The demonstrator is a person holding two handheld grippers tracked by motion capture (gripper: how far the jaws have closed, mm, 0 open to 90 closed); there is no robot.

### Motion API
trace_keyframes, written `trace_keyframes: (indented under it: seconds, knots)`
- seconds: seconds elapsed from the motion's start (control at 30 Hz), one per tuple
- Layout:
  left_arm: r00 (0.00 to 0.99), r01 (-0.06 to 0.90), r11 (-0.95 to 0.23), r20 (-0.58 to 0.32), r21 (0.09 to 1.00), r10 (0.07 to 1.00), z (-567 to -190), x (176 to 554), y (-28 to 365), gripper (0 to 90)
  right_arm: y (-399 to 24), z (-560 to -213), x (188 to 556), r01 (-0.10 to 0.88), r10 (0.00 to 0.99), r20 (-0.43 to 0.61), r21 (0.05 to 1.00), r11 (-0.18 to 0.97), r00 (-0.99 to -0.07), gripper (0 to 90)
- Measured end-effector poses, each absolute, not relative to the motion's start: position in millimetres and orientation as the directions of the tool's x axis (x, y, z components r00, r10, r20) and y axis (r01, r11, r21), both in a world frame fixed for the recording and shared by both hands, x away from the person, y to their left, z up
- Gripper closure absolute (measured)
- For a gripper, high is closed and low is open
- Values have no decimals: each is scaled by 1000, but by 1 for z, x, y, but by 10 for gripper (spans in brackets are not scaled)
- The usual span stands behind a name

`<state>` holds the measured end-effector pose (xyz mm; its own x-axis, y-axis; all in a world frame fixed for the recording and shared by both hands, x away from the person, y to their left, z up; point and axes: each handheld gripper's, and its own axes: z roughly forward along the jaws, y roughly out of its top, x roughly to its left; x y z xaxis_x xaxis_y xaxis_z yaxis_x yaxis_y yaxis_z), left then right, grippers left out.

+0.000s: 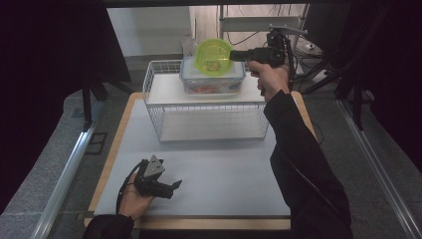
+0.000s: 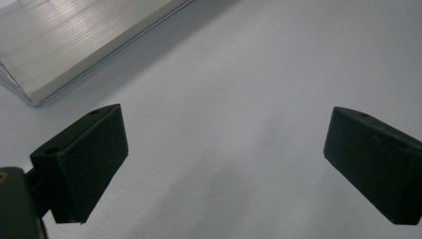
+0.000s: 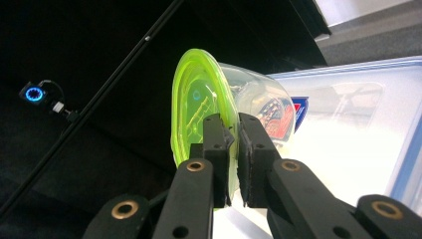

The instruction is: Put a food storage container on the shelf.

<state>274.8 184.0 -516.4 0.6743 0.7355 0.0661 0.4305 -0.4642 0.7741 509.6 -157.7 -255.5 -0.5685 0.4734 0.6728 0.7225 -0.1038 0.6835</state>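
From above, right gripper [image 1: 238,56] pinches green-lidded tub [image 1: 213,57] rim (close-up shows label).

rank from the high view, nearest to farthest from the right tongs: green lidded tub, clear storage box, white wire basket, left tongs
1. Round clear tub with lime-green lid: gripped at its rim by the right tongs.
2. Clear rectangular plastic storage box: directly below the tub.
3. White wire basket: under the box.
4. Left tongs: near table edge, open.

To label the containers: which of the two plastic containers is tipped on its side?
The round tub with the yellow-green lid, gripped at its rim by the right gripper. The rectangular blue-rimmed box below sits flat on the wire rack.
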Motion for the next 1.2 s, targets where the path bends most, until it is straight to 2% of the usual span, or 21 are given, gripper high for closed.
trace_keyframes:
  seconds: [0.17, 0.4, 0.6, 0.9, 1.07, 1.2]
  knots:
    - [677, 432, -464, 62, 774, 733, -516, 275, 184, 36, -154, -257, 521, 757, 461, 717, 639, -138, -522, 836]
    - [684, 430, -474, 65, 769, 726, -517, 275, 184, 36, -154, -256, 531, 767, 480, 729, 620, -161, -488, 808]
    - [687, 433, -474, 60, 767, 725, -517, 275, 184, 36, -150, -256, 536, 769, 510, 723, 617, -171, -466, 743]
    - [689, 440, -473, 51, 763, 723, -519, 276, 183, 36, -146, -262, 542, 777, 507, 737, 601, -188, -447, 693]
    - [689, 440, -471, 50, 765, 723, -518, 275, 183, 36, -145, -263, 543, 761, 519, 721, 620, -189, -458, 592]
    - [688, 434, -474, 58, 766, 723, -518, 275, 183, 36, -148, -261, 540, 733, 516, 699, 655, -183, -495, 454]
